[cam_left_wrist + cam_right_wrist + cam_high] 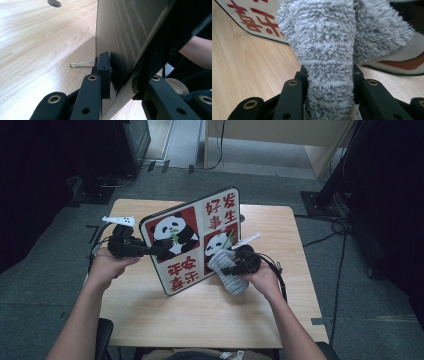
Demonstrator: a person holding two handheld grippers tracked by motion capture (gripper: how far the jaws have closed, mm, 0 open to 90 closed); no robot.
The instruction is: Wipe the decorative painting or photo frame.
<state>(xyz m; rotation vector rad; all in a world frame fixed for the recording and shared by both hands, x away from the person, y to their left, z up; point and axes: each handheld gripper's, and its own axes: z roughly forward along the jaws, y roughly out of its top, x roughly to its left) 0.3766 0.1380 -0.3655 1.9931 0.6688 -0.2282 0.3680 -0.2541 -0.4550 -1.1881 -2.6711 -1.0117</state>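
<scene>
At the bottom of the high view my forearms come in over the wooden worktop [200, 315], one from each lower corner. My right gripper [235, 265], right of centre, has its fingers [292, 100] closed tight on a fluffy grey cloth [227, 275]; in the right gripper view the cloth bulges up between them through the middle of the frame, its top flopping against the lower edge of the board. My left gripper [157, 251], left of centre, has its fingers [103, 72] clamped on the left edge of the panda board [192, 240], one pad on its plain back, the other on the printed side. The board stands tilted on the worktop in the middle of the frame, lower edge touching the wood, its panda pictures and red characters facing me. Behind its back, in the left gripper view, a thin wire stand [81, 64] reaches down to the worktop. Beyond the worktop's far edge, cables [325, 237] lie on grey floor.
</scene>
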